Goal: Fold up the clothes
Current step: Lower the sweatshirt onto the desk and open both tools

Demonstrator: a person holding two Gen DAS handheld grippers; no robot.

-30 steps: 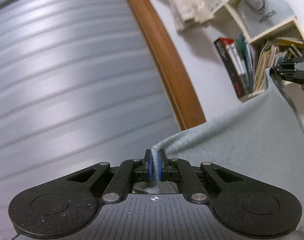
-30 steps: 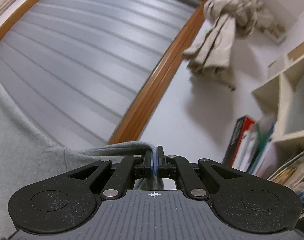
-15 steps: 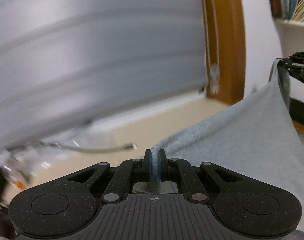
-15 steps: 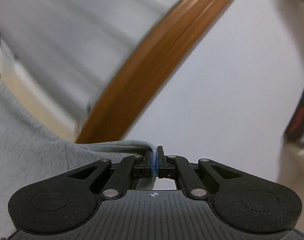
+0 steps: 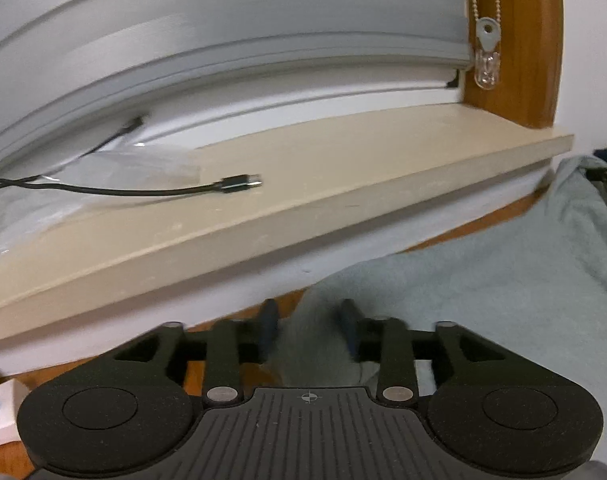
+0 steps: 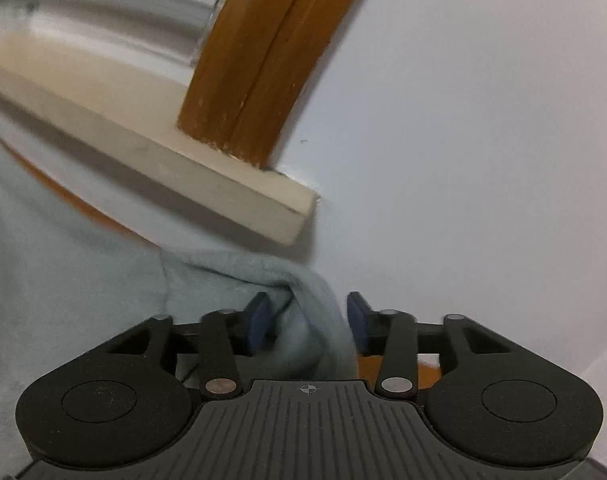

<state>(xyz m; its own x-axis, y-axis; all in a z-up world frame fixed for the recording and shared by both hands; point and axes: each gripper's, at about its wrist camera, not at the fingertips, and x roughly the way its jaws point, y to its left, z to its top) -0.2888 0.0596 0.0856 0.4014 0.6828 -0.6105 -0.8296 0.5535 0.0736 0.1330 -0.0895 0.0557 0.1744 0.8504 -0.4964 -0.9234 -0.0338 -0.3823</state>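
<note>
Both claws have just been opening: the left gripper (image 5: 308, 330) and right gripper (image 6: 309, 322) stand spread, the pale grey knitted garment (image 5: 483, 300) slack between their pads. Its released corners may bunch unevenly, spoiling the fold.

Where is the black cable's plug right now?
In the left wrist view, left of centre, the cable plug lies on the beige window sill, beside clear plastic wrap, below the grey blind.
</note>
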